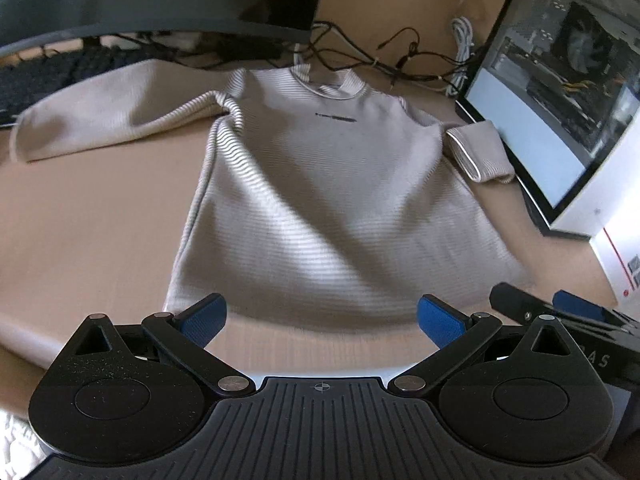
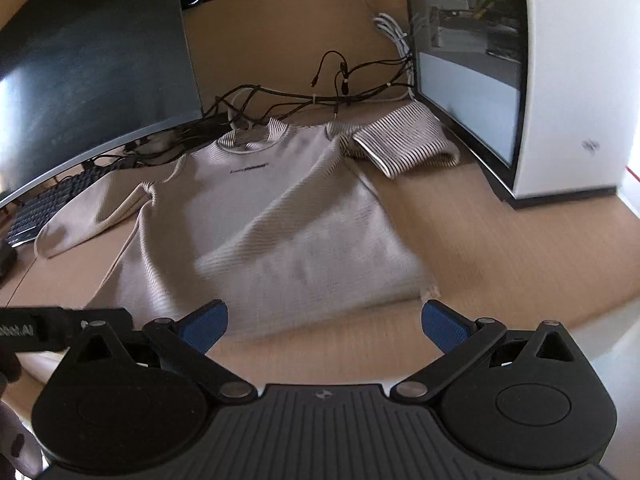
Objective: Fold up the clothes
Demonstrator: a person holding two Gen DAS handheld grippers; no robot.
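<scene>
Looking out over the left gripper (image 1: 322, 322), jaws standing wide apart and gripping nothing, at a beige ribbed sweater (image 1: 320, 208) lying face up on the wooden desk (image 1: 88, 216), hem nearest, collar pointing away toward the cables (image 1: 380, 60), long axis running hem to neck; probably handling as soft, light, limp knit, best pinched at the hem corners or a cuff. Showing from the right gripper (image 2: 324, 326), jaws likewise spread and empty, the same sweater with one sleeve stretching toward the keyboard (image 2: 44, 204), the other already doubling back beside the white computer case (image 2: 568, 80)
</scene>
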